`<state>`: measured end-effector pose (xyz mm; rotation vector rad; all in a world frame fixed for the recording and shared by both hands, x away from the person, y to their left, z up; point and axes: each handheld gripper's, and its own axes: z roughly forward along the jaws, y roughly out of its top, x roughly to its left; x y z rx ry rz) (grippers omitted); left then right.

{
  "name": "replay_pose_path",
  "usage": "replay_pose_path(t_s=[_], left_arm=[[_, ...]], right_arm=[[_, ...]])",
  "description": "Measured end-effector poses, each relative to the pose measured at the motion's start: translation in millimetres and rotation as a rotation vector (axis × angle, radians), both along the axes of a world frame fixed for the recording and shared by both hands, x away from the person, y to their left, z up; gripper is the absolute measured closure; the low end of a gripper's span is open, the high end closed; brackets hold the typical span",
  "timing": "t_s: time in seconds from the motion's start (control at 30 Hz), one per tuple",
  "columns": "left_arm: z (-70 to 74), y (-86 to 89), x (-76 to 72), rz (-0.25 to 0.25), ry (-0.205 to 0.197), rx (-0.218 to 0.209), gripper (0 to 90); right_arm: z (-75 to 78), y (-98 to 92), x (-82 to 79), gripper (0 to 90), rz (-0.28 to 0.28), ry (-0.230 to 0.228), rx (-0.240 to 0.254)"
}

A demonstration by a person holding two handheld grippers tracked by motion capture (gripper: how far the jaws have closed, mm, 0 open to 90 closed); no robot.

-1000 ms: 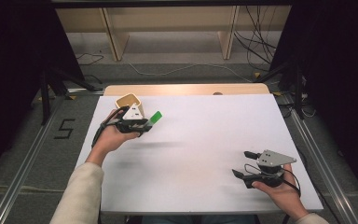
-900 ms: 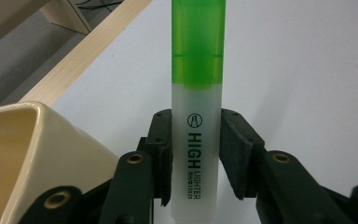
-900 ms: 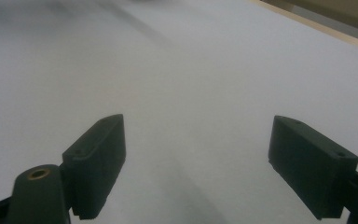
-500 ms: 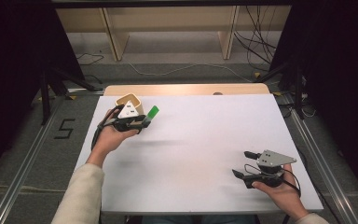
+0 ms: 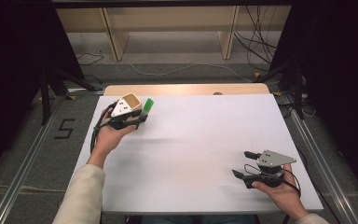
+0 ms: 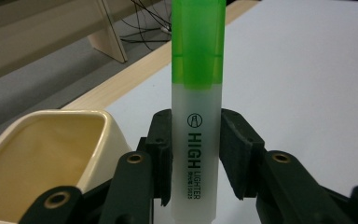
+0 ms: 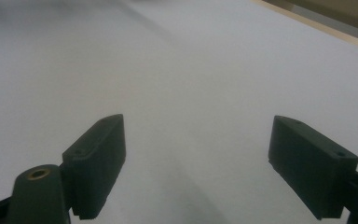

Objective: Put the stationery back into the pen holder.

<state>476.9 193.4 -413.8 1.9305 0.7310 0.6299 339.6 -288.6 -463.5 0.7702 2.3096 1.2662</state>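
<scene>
Highlighter (image 6: 197, 116) clamped in left claw (image 5: 137, 117), upper left of high view, beside cream cup (image 5: 131, 100). Tip to be centred over cup mouth before release. Right claw (image 5: 243, 163) wide, empty, lower right on counter (image 5: 205, 135).

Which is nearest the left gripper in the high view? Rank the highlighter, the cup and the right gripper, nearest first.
1. Highlighter: held between the jaws of the left gripper, green cap pointing away from the person.
2. Cup: just beyond the gripper, at the table's far left corner.
3. Right gripper: across the table, near right, jaws open.
</scene>
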Motion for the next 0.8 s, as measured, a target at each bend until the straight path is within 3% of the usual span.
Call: replay_pose_path(t_s=[0.07, 0.27, 0.8], left_arm=[[1.3, 1.7, 0.1, 0.017, -0.01, -0.036, 66.1], [3.4, 6.7, 2.6, 0.06, -0.033, -0.09, 66.1], [10.3, 12.7, 12.8, 0.105, -0.086, -0.14, 66.1]], right_arm=[[0.0, 0.1, 0.0, 19.6, 0.0, 0.001, -0.001], [0.0, 0.1, -0.1, 19.6, 0.0, 0.004, -0.002], [-0.5, -0.1, 0.2, 19.6, 0.0, 0.003, -0.003]])
